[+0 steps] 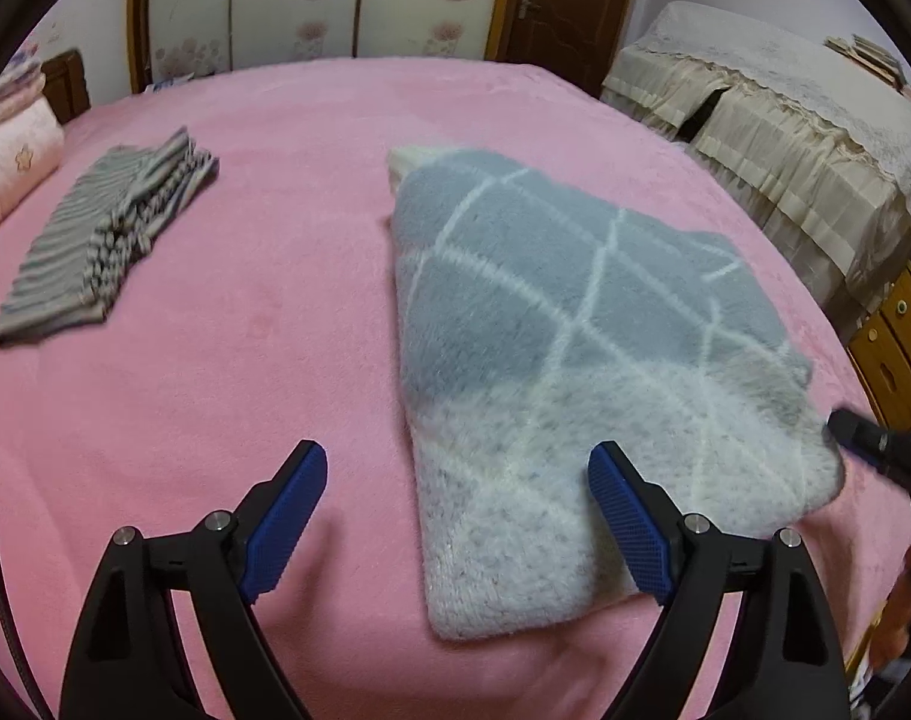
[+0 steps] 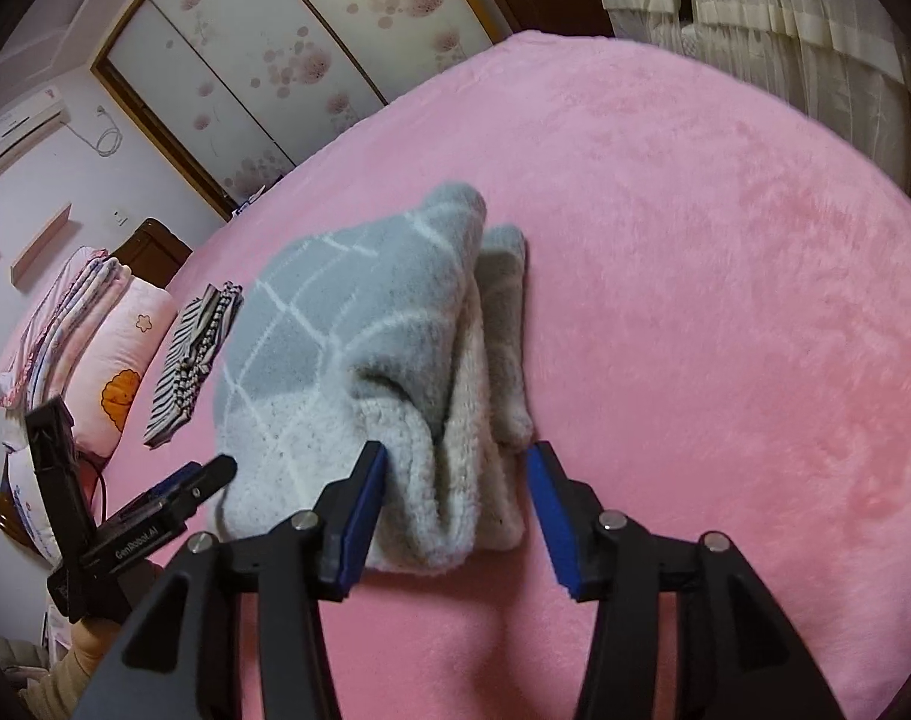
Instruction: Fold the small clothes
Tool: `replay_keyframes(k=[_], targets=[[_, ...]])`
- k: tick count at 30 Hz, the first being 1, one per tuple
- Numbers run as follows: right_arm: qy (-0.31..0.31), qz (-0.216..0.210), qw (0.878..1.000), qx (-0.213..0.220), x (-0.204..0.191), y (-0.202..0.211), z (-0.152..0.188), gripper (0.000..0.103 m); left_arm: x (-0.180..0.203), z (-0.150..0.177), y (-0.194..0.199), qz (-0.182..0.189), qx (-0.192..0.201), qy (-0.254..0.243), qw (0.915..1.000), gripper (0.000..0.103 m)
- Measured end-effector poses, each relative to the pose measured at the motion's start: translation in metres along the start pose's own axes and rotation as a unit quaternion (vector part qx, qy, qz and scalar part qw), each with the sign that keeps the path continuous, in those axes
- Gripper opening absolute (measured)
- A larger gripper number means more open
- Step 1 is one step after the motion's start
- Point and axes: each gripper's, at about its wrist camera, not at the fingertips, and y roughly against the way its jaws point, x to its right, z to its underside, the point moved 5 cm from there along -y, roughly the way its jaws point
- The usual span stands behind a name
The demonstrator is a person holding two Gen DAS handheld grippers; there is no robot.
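One line of print can be read: "GenRobot.AI" in white letters on the black body of the left gripper [image 2: 197,483], seen in the right wrist view low and to the left of the jaws (the lettering runs slantwise along the housing). A red mark is seen on the air conditioner [image 2: 17,126], far up left of the jaws, too small to be read.

A home bedroom; pink-blanketed bed [image 1: 275,312], floral wardrobe [image 1: 311,0], pillows [image 2: 125,360].

Grey-and-white diamond-lined fuzzy garment [image 1: 575,324], grey striped clothes [image 1: 95,240], pink blanket [image 1: 245,360]
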Motion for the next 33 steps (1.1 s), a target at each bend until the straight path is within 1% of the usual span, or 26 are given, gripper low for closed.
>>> replay_keyframes(k=[3,4,6,7,8,9,11,13,14,15,17,18,19,22,25,27,30,33], targets=[[0.038,0.018,0.998,0.04,-0.017,0.01,-0.024,0.049,0.003,-0.021,0.016,0.003,0.031,-0.016,0.9994,0.088],[0.053,0.031,0.997,0.046,-0.025,0.009,-0.034,0.049,0.005,-0.03,0.019,0.006,0.04,-0.017,0.999,0.088],[0.075,0.036,0.995,0.054,-0.04,0.001,-0.051,0.048,0.009,-0.048,0.019,0.015,0.05,-0.014,0.9985,0.088],[0.083,0.037,0.994,0.055,-0.047,-0.005,-0.059,0.044,0.011,-0.056,0.019,0.02,0.052,-0.012,0.9984,0.088],[0.094,0.032,0.994,0.053,-0.055,-0.015,-0.068,0.038,0.014,-0.064,0.016,0.03,0.055,-0.008,0.998,0.088],[0.098,0.027,0.994,0.05,-0.059,-0.021,-0.072,0.034,0.017,-0.072,0.012,0.041,0.059,-0.005,0.9974,0.088],[0.101,0.012,0.994,0.036,-0.068,-0.043,-0.081,0.016,0.023,-0.084,0.002,0.059,0.057,0.003,0.9966,0.088],[0.093,-0.002,0.996,0.014,-0.069,-0.063,-0.083,0.008,0.029,-0.09,-0.01,0.084,0.049,0.014,0.9951,0.088],[0.089,0.001,0.996,0.006,-0.065,-0.073,-0.083,0.007,0.031,-0.091,-0.019,0.101,0.041,0.022,0.9938,0.087],[0.088,0.008,0.996,0.002,-0.064,-0.079,-0.082,0.007,0.031,-0.091,-0.026,0.111,0.034,0.028,0.9929,0.086],[0.085,0.048,0.995,-0.006,-0.045,-0.094,-0.078,0.007,0.032,-0.086,-0.045,0.112,0.013,0.034,0.993,0.082],[0.077,0.063,0.995,-0.01,-0.032,-0.099,-0.076,0.002,0.031,-0.084,-0.051,0.11,0.014,0.031,0.9934,0.081],[0.07,0.068,0.995,-0.012,-0.023,-0.102,-0.074,0.0,0.031,-0.082,-0.055,0.108,0.016,0.025,0.9937,0.081],[0.055,0.055,0.997,-0.012,-0.007,-0.104,-0.07,0.0,0.036,-0.077,-0.059,0.102,0.025,-0.003,0.9945,0.081],[0.079,0.071,0.994,0.001,-0.007,-0.104,-0.069,0.0,0.039,-0.072,-0.063,0.089,0.03,-0.025,0.9953,0.081],[0.079,0.075,0.994,0.005,-0.004,-0.106,-0.066,0.0,0.038,-0.07,-0.065,0.089,0.033,-0.028,0.9951,0.081],[0.07,0.07,0.995,0.011,0.0,-0.107,-0.064,0.0,0.039,-0.067,-0.064,0.092,0.04,-0.033,0.9945,0.081],[0.077,0.074,0.994,0.013,-0.002,-0.107,-0.063,0.0,0.042,-0.067,-0.063,0.086,0.042,-0.043,0.9945,0.082]])
